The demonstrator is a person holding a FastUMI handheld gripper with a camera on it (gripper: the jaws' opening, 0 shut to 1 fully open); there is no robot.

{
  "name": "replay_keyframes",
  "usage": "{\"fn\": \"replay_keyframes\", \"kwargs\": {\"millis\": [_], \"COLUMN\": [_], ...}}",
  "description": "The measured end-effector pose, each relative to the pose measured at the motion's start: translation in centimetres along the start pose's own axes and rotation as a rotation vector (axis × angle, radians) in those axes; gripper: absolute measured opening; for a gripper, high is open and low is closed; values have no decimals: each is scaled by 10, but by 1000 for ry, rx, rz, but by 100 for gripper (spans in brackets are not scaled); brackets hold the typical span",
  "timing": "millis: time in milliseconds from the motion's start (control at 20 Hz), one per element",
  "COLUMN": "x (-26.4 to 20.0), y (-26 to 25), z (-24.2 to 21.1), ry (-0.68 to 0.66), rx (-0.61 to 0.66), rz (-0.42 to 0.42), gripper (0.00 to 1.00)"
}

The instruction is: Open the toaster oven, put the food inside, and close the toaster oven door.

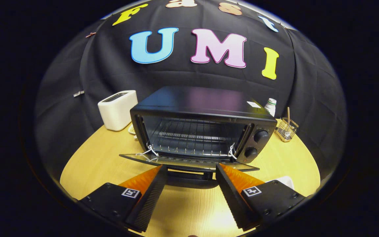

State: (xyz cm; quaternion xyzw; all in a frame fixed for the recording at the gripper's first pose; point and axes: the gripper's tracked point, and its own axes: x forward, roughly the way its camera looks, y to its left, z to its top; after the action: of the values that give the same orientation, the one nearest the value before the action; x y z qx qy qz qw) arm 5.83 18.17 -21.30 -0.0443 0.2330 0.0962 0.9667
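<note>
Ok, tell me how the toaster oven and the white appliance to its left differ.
The toaster oven is black, wide and low; the white appliance is smaller and boxy. The oven's door lies folded down, baring a wire rack, while the white appliance has only a slot on top. The oven stands just ahead of the open gripper; the white appliance sits further back. Both rest on the wooden table.

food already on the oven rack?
No. The toaster oven door hangs open and its wire rack is bare; the gripper is open, fingertips at the door handle.
</note>
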Motion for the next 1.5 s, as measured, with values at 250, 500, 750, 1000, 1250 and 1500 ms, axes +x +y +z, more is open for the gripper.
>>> {"fn": "replay_keyframes", "kwargs": {"millis": [250, 500, 750, 1000, 1250, 1500], "x": [1, -11, -37, -59, -70, -69], "y": [5, -6, -43, -108, -192, -262], "z": [-58, -88, -77, -57, -58, -70], "ry": [154, 233, 231, 209, 235, 271], "rx": [-12, -34, -10, 29, 58, 105], "rz": [22, 37, 35, 35, -5, -18], "gripper": [98, 99, 99, 99, 99, 99]}}
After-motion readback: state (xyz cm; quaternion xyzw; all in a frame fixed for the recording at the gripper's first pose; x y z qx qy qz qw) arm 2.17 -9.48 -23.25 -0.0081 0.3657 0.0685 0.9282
